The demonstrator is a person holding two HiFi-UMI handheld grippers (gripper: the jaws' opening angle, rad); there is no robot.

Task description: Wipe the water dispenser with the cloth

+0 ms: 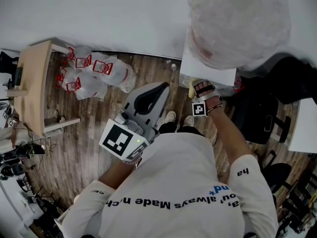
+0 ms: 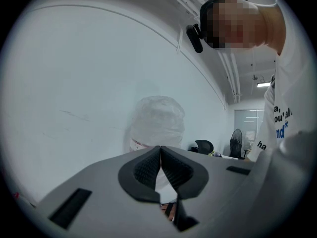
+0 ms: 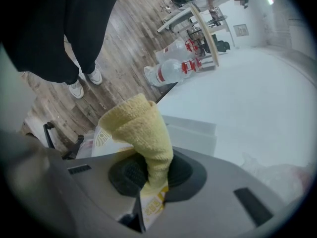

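Note:
The water dispenser (image 1: 208, 71) is a white box with a plastic-wrapped bottle (image 1: 237, 24) on top, standing against the white wall. My right gripper (image 1: 195, 85) is shut on a folded yellow cloth (image 3: 141, 128) and holds it by the dispenser's front lower corner. The right gripper view has the cloth standing up out of the jaws of the right gripper (image 3: 148, 170), with the dispenser's white top (image 3: 195, 130) just behind. My left gripper (image 1: 157, 89) hangs to the left of the dispenser, shut and empty. In its own view, the left gripper (image 2: 160, 150) points at the wrapped bottle (image 2: 157, 120).
Bagged water bottles (image 1: 94, 73) lie on the wooden floor by the wall, next to a light wooden desk (image 1: 34, 83). A black office chair (image 1: 257, 115) stands right of the dispenser. The person's shoes (image 1: 171, 117) are close to the dispenser's base.

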